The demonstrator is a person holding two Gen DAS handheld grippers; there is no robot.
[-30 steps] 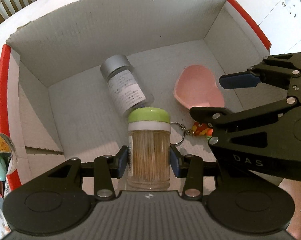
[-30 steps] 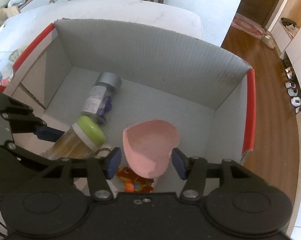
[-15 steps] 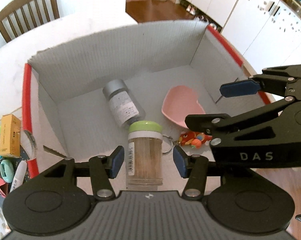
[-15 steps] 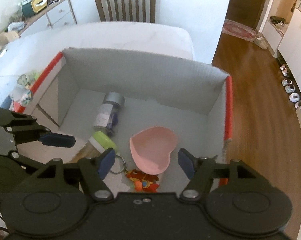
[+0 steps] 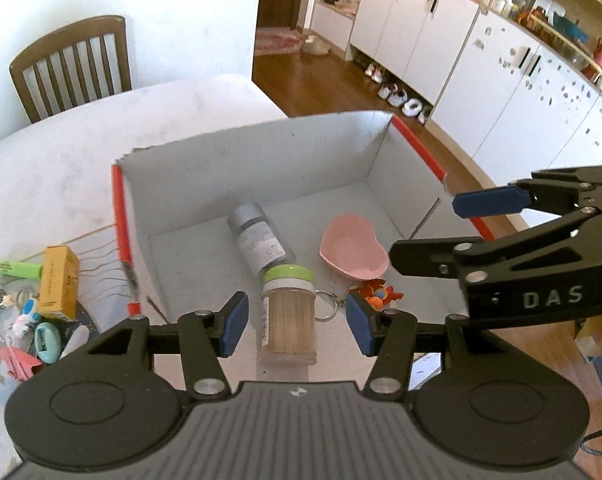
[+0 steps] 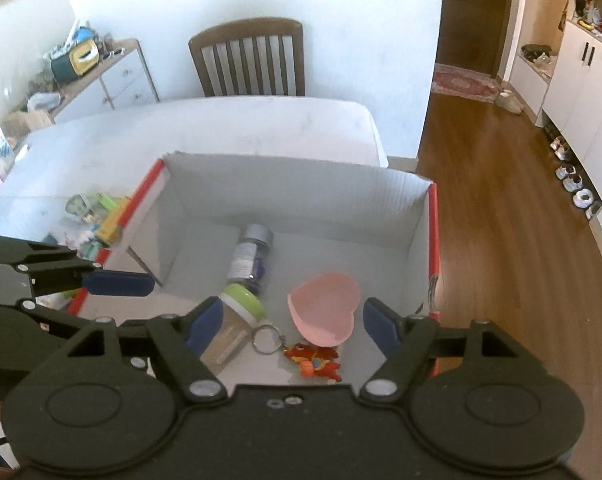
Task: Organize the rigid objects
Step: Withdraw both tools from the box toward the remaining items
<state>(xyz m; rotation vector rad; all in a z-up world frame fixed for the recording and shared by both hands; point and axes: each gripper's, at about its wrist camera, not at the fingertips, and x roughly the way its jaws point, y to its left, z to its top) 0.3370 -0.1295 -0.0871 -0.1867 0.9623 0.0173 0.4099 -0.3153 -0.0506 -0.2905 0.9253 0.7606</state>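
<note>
Left gripper (image 5: pixel 293 326): your jaws stand apart and hold nothing. They were opening within the last second, though not in the last half of it. The toothpick jar shows between the pads, lower down in the box, untouched.
Right gripper (image 6: pixel 291 326): your jaws are spread wide and have just been opening further. Nothing is held; the pink dish lies below them, clear of both pads.
Box (image 5: pixel 261 160): open cardboard box with red-edged rims, at the tabletop (image 5: pixel 61 168) edge nearest the wooden floor.
Toothpick jar (image 5: pixel 287 316): clear, green lid, lying on the box floor near the near wall, lid toward the box centre.
Grey-capped bottle (image 5: pixel 259 238): on its side at mid-floor, its base touching or just beside the green lid; I cannot tell which.
Pink dish (image 6: pixel 325 308): heart-shaped, open side up, on the box floor toward the right wall.
Keyring charm (image 6: pixel 315 362): red-orange figure with a metal ring, between the jar and the dish, near the near wall.
Outside the box: small clutter, including a yellow carton (image 5: pixel 59 282), by the left wall.
</note>
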